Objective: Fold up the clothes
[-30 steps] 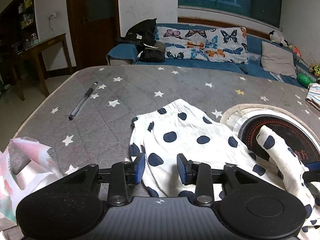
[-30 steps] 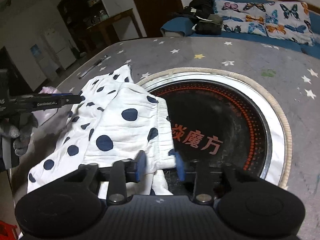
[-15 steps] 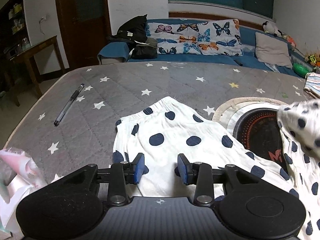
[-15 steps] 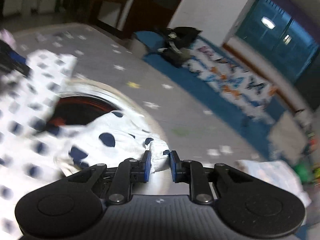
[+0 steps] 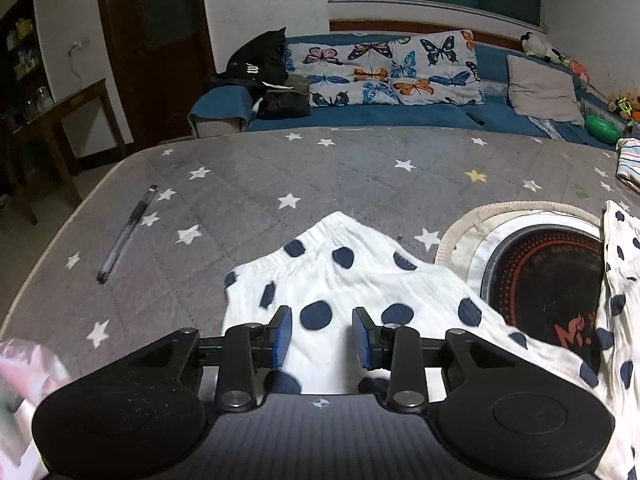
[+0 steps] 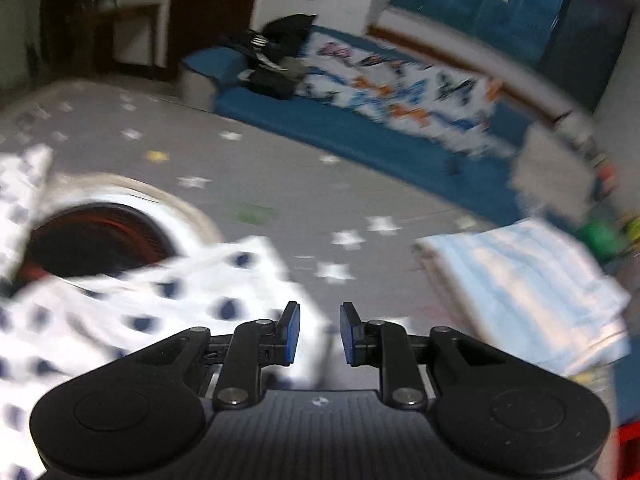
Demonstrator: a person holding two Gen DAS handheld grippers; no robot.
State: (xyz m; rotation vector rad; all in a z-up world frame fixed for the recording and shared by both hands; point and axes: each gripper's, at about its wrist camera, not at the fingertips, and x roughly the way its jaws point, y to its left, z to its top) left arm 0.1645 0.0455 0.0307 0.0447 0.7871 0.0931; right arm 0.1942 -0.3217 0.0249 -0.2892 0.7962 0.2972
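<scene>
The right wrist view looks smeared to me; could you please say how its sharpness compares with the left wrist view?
Right wrist view: motion blur smears the polka-dot garment and sofa; only the tool stays crisp. Left wrist view: sharp, with fisheye bending at the edges.

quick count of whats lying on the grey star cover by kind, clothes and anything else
Polka-dot garment: 1, with one end lifted toward the right gripper
Folded pale striped cloth: 1
Pen: 1
Round black and red mat: 1
Total: 4

A pink and white item at the left wrist view's lower left edge is too cut off to name, so it is not counted.
</scene>
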